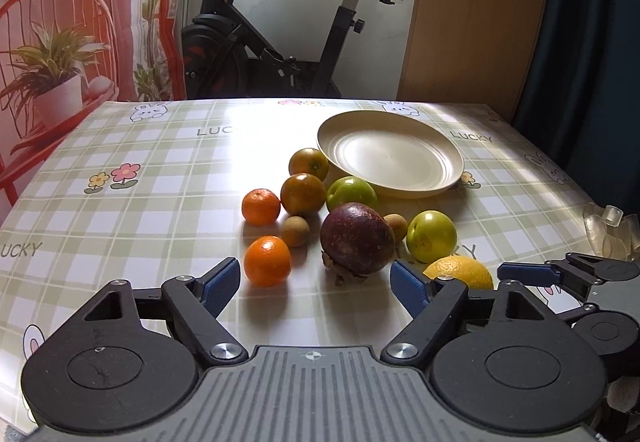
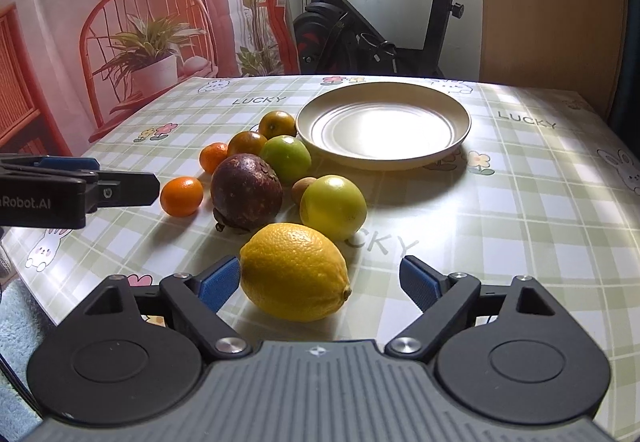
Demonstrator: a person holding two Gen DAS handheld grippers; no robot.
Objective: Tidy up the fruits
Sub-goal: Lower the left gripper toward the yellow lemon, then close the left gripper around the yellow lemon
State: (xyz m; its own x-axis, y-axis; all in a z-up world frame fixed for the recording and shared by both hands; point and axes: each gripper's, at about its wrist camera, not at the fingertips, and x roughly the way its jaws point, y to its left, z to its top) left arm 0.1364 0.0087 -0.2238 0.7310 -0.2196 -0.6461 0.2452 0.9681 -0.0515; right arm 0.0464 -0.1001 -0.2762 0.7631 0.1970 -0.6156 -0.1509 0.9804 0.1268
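On the checked tablecloth [image 1: 120, 146] the left gripper [image 1: 316, 284] stands with its blue pads wide apart and nothing gripped. A small orange [image 1: 267, 261] lies just inside its left finger, and the dark purple mangosteen [image 1: 357, 244] sits nearer its right finger, both ahead of the pads and apart from them. To the right, the right gripper [image 2: 320, 284] is likewise spread open and holds nothing. The lemon [image 2: 294, 272] lies between its fingers, close against the left pad, possibly touching it, and well clear of the right one. Behind the heap of fruit rests a cream plate [image 2: 452, 146], bare.
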